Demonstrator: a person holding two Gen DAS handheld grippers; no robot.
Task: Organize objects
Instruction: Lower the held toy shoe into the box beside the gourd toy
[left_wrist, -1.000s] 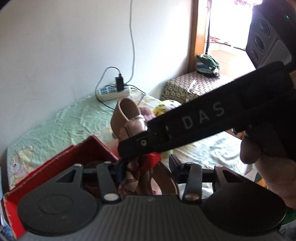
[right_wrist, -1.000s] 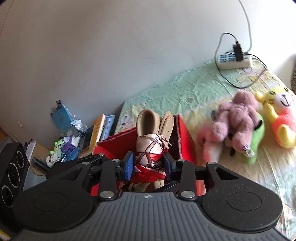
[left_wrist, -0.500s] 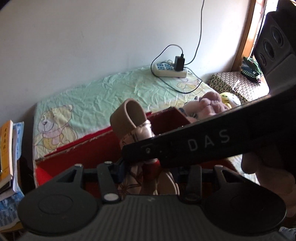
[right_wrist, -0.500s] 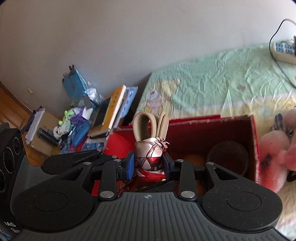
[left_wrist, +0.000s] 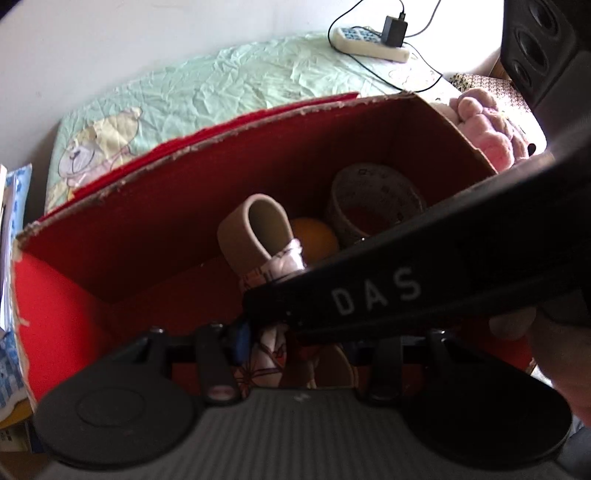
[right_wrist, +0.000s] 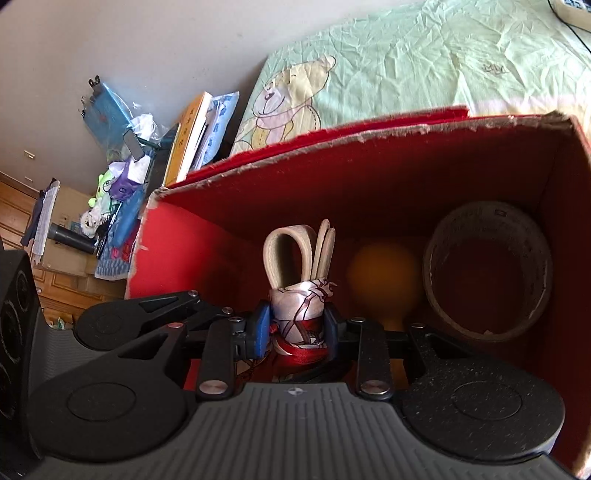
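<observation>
A bundle of beige straps wrapped in a pink and red patterned scarf (right_wrist: 299, 306) is held over the open red cardboard box (right_wrist: 406, 177). My right gripper (right_wrist: 297, 326) is shut on the scarf part. My left gripper (left_wrist: 295, 339) also grips the same bundle (left_wrist: 266, 243) lower down, its right finger hidden behind the right gripper's black body (left_wrist: 424, 280). Inside the box lie an orange ball (right_wrist: 384, 273) and a roll of brown tape (right_wrist: 487, 273); both show in the left wrist view too, ball (left_wrist: 314, 236) and tape (left_wrist: 373, 203).
The box stands on a green bedsheet (right_wrist: 424, 62) with a bear print. Books and clutter (right_wrist: 192, 133) sit left of the bed. A power strip (left_wrist: 369, 40) and a pink plush toy (left_wrist: 487, 129) lie beyond the box.
Both grippers have carried the bundle forward and down, from above the box's near edge into the box opening. The box interior now fills both views.
</observation>
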